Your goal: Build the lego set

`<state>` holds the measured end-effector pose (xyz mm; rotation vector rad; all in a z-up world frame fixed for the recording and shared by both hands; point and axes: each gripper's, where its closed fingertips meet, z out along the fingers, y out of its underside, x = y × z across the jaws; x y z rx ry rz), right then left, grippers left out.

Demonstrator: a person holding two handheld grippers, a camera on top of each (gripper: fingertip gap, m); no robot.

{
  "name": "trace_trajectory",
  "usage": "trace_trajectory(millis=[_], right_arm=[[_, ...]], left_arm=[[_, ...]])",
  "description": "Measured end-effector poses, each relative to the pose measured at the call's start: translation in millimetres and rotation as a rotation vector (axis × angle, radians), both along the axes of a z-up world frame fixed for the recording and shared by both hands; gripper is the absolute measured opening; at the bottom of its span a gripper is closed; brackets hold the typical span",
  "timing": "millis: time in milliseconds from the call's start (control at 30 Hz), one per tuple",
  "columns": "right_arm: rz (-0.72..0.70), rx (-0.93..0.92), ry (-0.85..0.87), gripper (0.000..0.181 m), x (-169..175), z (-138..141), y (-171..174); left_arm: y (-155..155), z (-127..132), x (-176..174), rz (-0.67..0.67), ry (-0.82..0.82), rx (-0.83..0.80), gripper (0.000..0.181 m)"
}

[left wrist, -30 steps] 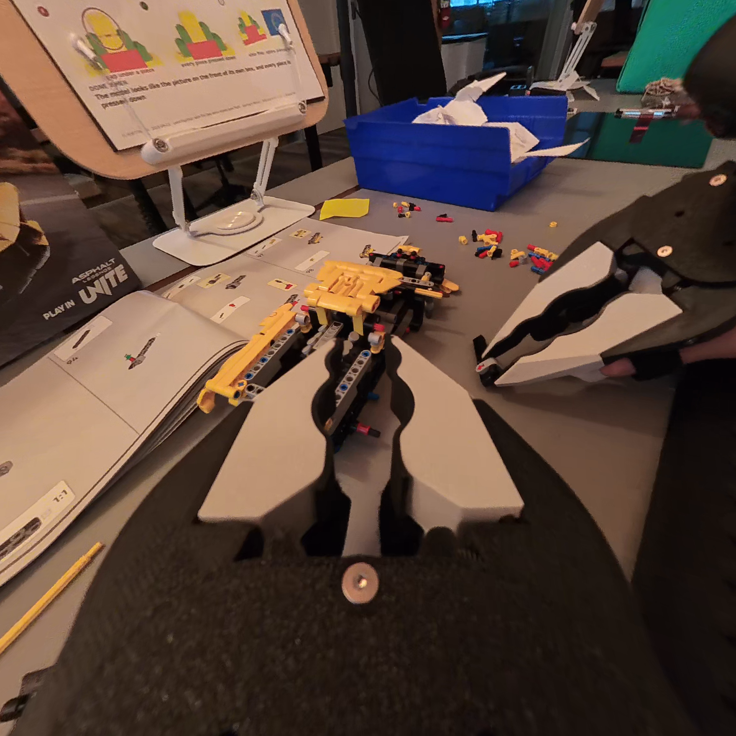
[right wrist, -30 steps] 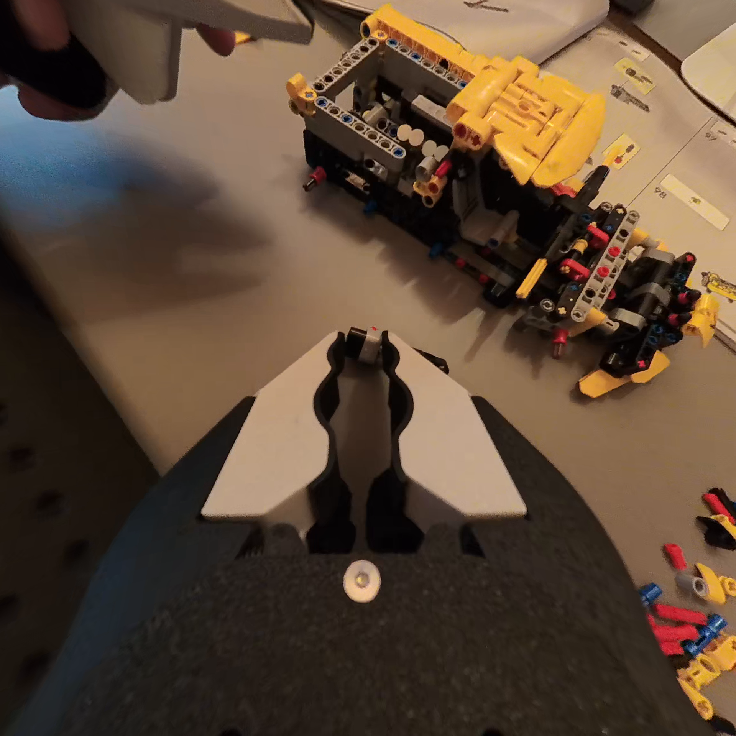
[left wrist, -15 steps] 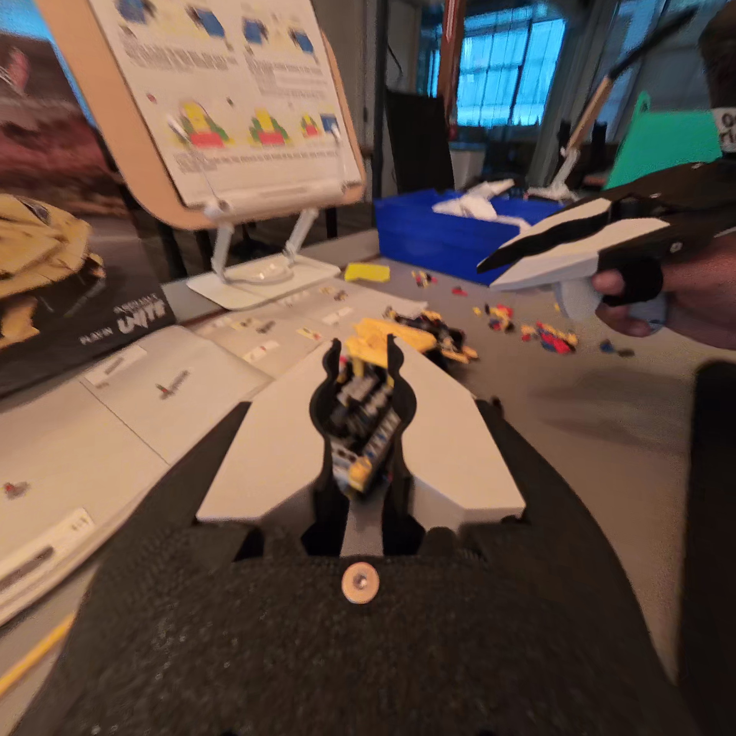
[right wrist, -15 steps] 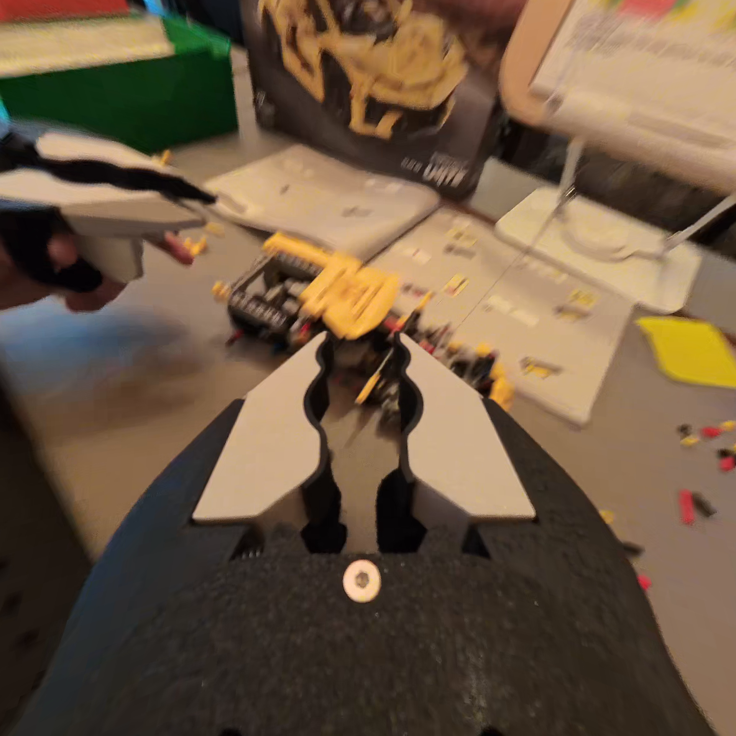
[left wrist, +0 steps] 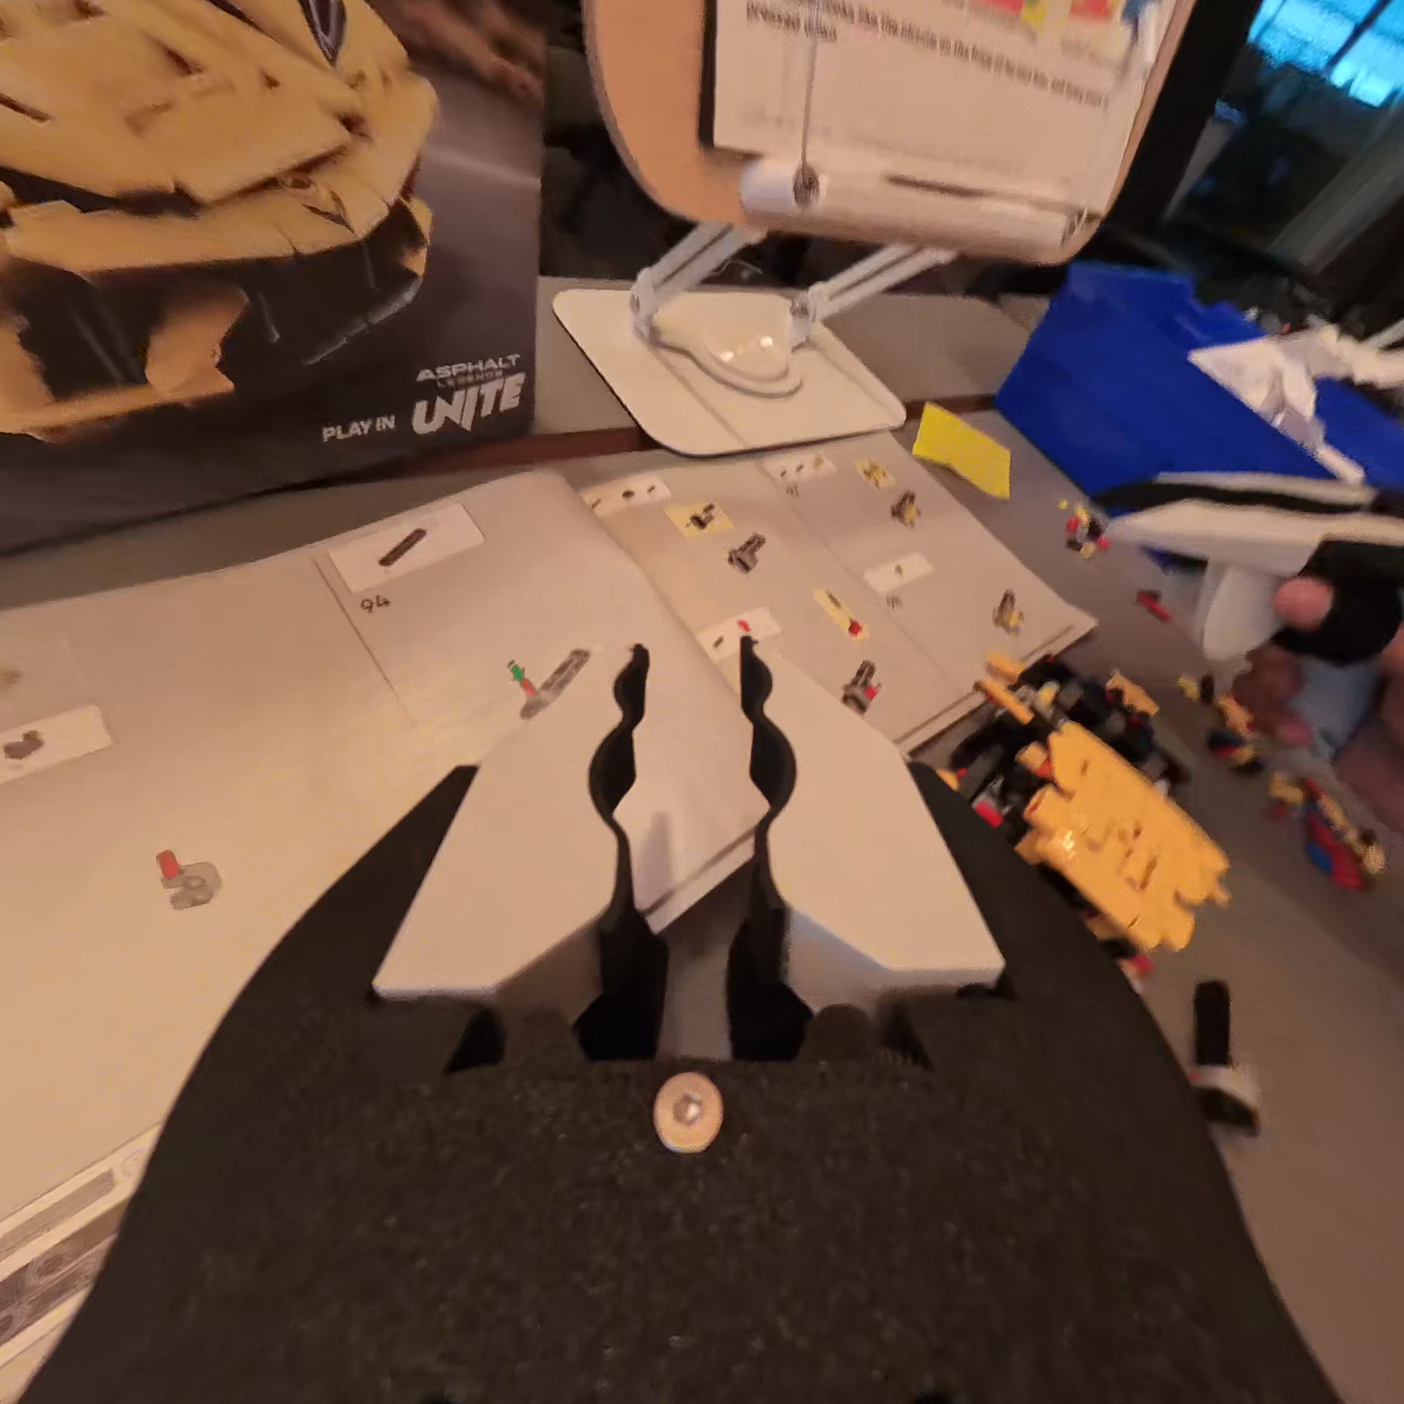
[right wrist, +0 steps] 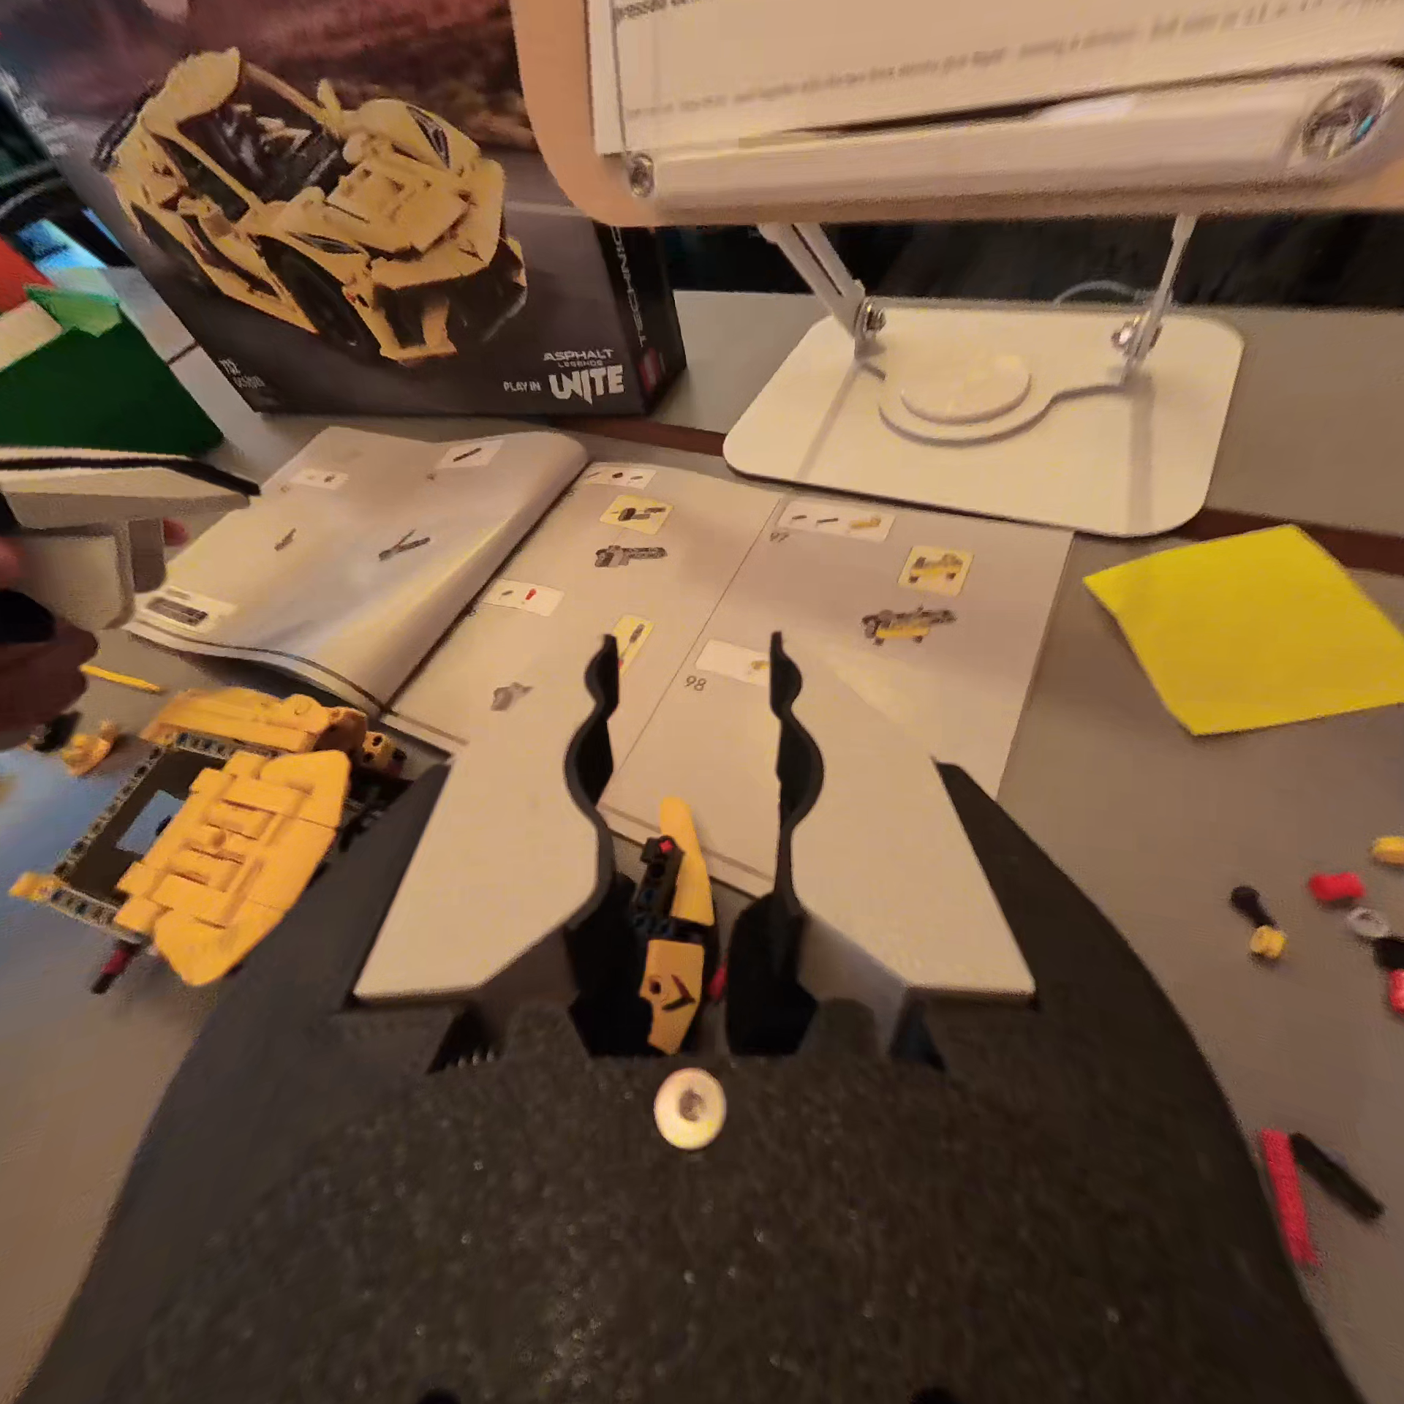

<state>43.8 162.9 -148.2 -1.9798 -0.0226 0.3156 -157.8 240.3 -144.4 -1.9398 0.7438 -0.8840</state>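
Hovering over the open instruction booklet (left wrist: 486, 653), your left tool (left wrist: 690, 655) and right tool (right wrist: 690, 646) now gape empty, having released the yellow car chassis (left wrist: 1094, 828) to check steps.

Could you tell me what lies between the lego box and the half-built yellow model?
The open instruction booklet lies between the lego box and the half-built yellow model, shown best in the right wrist view.
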Motion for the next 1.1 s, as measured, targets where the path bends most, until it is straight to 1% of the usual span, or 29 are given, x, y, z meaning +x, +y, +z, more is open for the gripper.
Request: trace_trajectory(millis=[67,133,200,267,333,400,567,667,800,967,1100], right_arm=[[-0.009,0.010,-0.097,0.034,6.6,-1.3,2.7],[-0.010,-0.022,-0.144,0.034,11.0,-8.4,4.2],[-0.007,-0.014,-0.122,0.034,10.3,-11.4,3.7],[-0.005,-0.029,-0.083,0.033,9.8,-16.9,2.9],[-0.005,-0.041,-0.074,0.033,10.9,-20.7,2.8],[-0.005,-0.047,-0.082,0.033,11.7,-23.9,3.2],[0.007,-0.056,-0.087,0.032,7.7,-28.4,3.7],[0.020,-0.069,-0.088,0.031,4.0,-32.4,4.7],[0.039,-0.069,-0.086,0.031,-3.0,-33.2,6.6],[0.051,-0.077,-0.107,0.031,-6.0,-33.8,5.0],[0.055,-0.056,-0.094,0.029,-4.0,-26.1,2.9]], left_arm=[[-0.9,-10.4,-4.6,-0.026,0.060,0.049,0.024],[5.7,-15.0,-8.2,-0.014,0.103,0.076,0.024],[4.5,-12.1,-5.3,-0.029,0.065,0.073,0.023],[1.1,-17.7,-3.4,-0.051,0.056,0.046,0.023],[3.4,-27.0,-6.8,-0.045,0.110,0.047,0.023],[6.9,-31.0,-10.7,-0.032,0.154,0.070,0.023],[2.9,-24.8,-8.7,-0.055,0.129,0.065,0.023],[3.3,-21.8,-12.7,-0.046,0.143,0.078,0.022],[3.2,-13.6,-14.7,-0.040,0.111,0.082,0.022],[0.3,-14.2,-10.0,-0.052,0.080,0.052,0.022],[-1.5,-17.4,-7.3,-0.054,0.116,0.070,0.022]])
